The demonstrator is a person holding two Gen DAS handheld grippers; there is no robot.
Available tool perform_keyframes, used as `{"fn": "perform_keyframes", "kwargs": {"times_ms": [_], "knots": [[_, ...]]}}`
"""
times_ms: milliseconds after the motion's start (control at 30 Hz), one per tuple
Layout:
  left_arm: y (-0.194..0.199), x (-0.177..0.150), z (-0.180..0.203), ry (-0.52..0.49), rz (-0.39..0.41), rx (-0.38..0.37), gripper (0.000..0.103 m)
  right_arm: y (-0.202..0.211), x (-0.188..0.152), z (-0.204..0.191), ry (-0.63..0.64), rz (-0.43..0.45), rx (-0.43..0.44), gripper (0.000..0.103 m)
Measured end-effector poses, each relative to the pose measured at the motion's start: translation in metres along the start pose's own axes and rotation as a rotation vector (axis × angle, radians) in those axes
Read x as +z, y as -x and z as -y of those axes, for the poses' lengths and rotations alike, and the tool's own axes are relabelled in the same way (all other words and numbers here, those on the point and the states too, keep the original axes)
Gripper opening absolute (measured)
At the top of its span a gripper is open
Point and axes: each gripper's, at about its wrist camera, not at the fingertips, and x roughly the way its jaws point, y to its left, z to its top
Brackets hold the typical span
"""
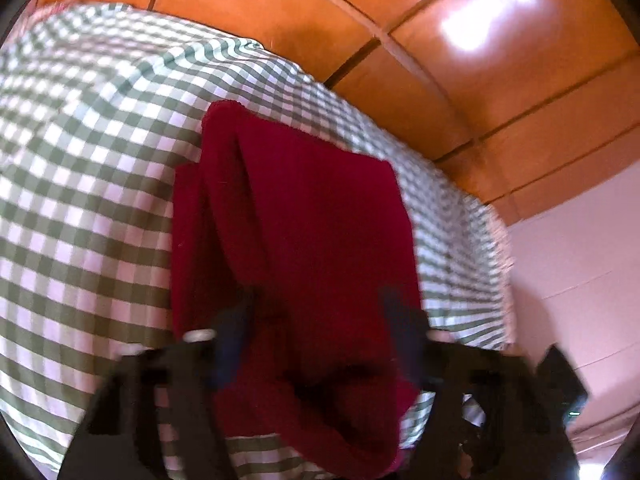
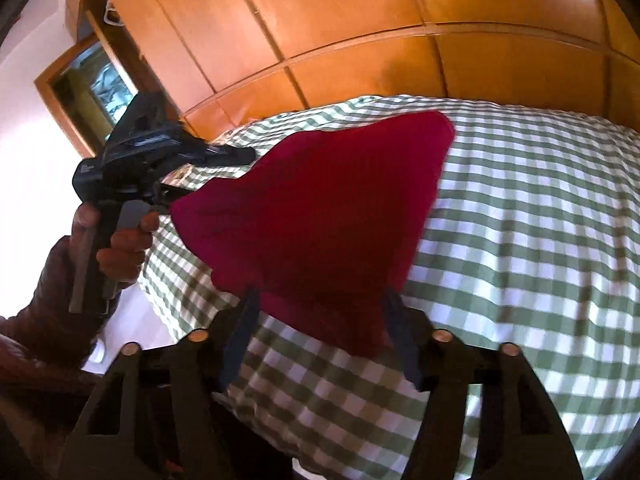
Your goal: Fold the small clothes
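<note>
A dark red knitted garment lies partly folded on a bed with a green and white checked cover. In the left wrist view my left gripper is open, its fingers wide apart on either side of the garment's near end. In the right wrist view the garment spreads in front of my right gripper, which is open with a finger at each side of the near edge. My left gripper also shows in the right wrist view, at the garment's left corner, held by a hand.
A wall of orange wooden wardrobe doors stands behind the bed. A white wall lies beside the bed. A doorway with a wooden frame is at the far left in the right wrist view.
</note>
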Motion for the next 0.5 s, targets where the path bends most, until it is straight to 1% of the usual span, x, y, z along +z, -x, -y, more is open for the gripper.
{"fn": "perform_keyframes", "kwargs": {"times_ms": [33, 67, 133, 167, 233, 333, 367, 400, 467, 500], "knots": [[0.000, -0.001, 0.002, -0.023, 0.008, 0.029, 0.021, -0.005, 0.000, -0.003, 0.014, -0.005, 0.007, 0.051], [0.005, -0.002, 0.004, -0.047, 0.035, 0.071, 0.020, -0.012, 0.001, -0.009, 0.030, -0.013, 0.008, 0.051], [0.018, -0.004, 0.001, -0.067, 0.075, 0.095, 0.015, -0.021, 0.001, -0.022, 0.062, -0.022, 0.005, 0.051], [0.027, -0.008, -0.006, -0.065, 0.092, 0.104, 0.006, -0.025, 0.001, -0.029, 0.081, -0.025, 0.018, 0.051], [0.033, -0.016, -0.022, -0.050, 0.095, 0.127, 0.007, -0.032, -0.003, -0.038, 0.096, -0.045, 0.040, 0.051], [0.011, -0.034, -0.049, -0.010, 0.041, 0.184, 0.007, -0.061, -0.015, -0.040, 0.102, -0.120, 0.027, 0.051], [0.005, -0.043, -0.052, -0.015, 0.059, 0.206, 0.007, -0.073, -0.022, -0.039, 0.093, -0.151, 0.029, 0.051], [0.006, -0.046, -0.050, -0.031, 0.082, 0.216, 0.007, -0.080, -0.026, -0.040, 0.105, -0.158, 0.014, 0.051], [0.013, -0.048, -0.043, -0.035, 0.119, 0.226, 0.009, -0.082, -0.028, -0.043, 0.129, -0.145, -0.008, 0.051], [0.017, -0.047, -0.042, -0.030, 0.130, 0.232, 0.015, -0.080, -0.027, -0.044, 0.134, -0.143, -0.011, 0.051]]}}
